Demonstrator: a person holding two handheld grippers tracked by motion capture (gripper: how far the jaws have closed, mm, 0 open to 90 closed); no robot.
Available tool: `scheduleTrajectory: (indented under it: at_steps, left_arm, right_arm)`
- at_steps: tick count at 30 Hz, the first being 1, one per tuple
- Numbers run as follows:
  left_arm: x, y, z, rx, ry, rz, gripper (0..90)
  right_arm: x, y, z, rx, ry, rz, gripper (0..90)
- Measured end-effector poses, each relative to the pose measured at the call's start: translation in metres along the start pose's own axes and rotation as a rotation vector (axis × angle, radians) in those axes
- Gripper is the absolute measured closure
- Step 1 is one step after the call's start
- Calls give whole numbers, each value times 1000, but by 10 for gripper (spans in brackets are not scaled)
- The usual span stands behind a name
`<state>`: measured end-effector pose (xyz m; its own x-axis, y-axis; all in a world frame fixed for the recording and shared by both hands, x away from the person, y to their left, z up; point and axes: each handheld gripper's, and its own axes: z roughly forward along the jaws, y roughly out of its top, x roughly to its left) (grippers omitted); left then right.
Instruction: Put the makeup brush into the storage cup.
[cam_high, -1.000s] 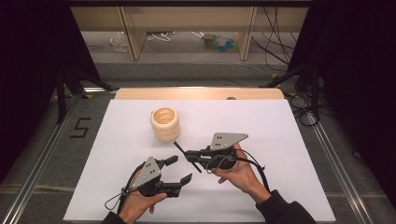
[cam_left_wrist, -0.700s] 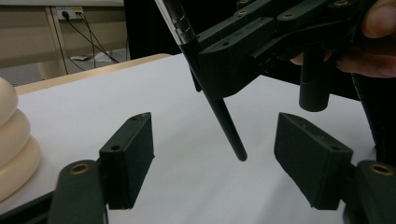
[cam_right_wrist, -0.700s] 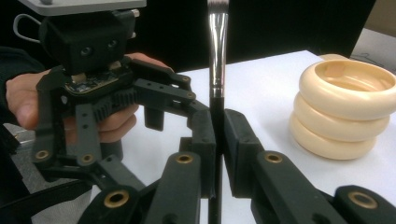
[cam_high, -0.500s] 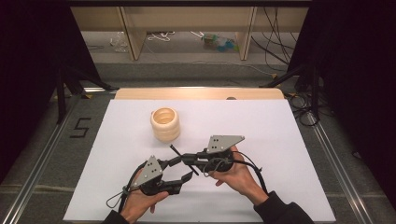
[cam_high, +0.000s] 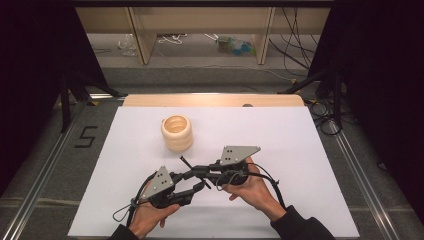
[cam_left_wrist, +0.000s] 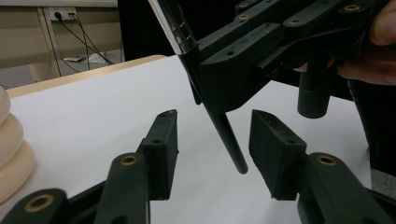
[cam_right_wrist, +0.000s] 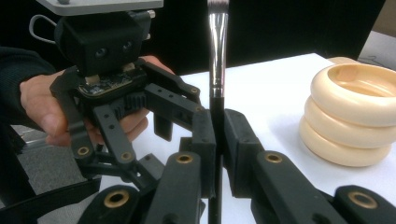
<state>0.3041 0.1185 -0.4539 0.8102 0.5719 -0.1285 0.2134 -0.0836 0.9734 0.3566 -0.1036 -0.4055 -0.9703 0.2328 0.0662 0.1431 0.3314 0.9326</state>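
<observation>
right gripper: clamped on brush | left gripper: closing around brush handle, pads not touching | stacked rings: near

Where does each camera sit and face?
High view: above the table's near edge, facing forward and down; forearms, left tool, right tool.
Left gripper view: on the left tool, facing the right tool; own jaws have just been closing around the brush handle, not touching.
Right gripper view: on the right tool, shut on the brush, facing the left hand.
Shared: brush, cream ring stack.
</observation>
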Motion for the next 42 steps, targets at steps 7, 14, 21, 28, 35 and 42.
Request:
scheduleTrajectory:
  at_steps: [7,14,21,28,35,42]
  left_arm:
    - [0,0,-1,-2,-11,-4,585]
    - [0,0,-1,-8,-26,-15,616]
    - [2,0,-2,-2,-24,1,672]
    - [2,0,-2,-1,-32,-3,719]
    - [2,0,-2,-4,-41,-18,752]
    - [5,0,-4,7,-31,-33,797]
  right_arm:
    - [2,1,3,0,7,0,840]
    - [3,1,4,-2,12,-2,841]
    - [4,1,3,-6,11,-3,840]
    - [3,1,4,-8,9,-4,840]
    - [4,1,5,-6,9,-17,840]
    - [4,1,5,-12,4,-15,842]
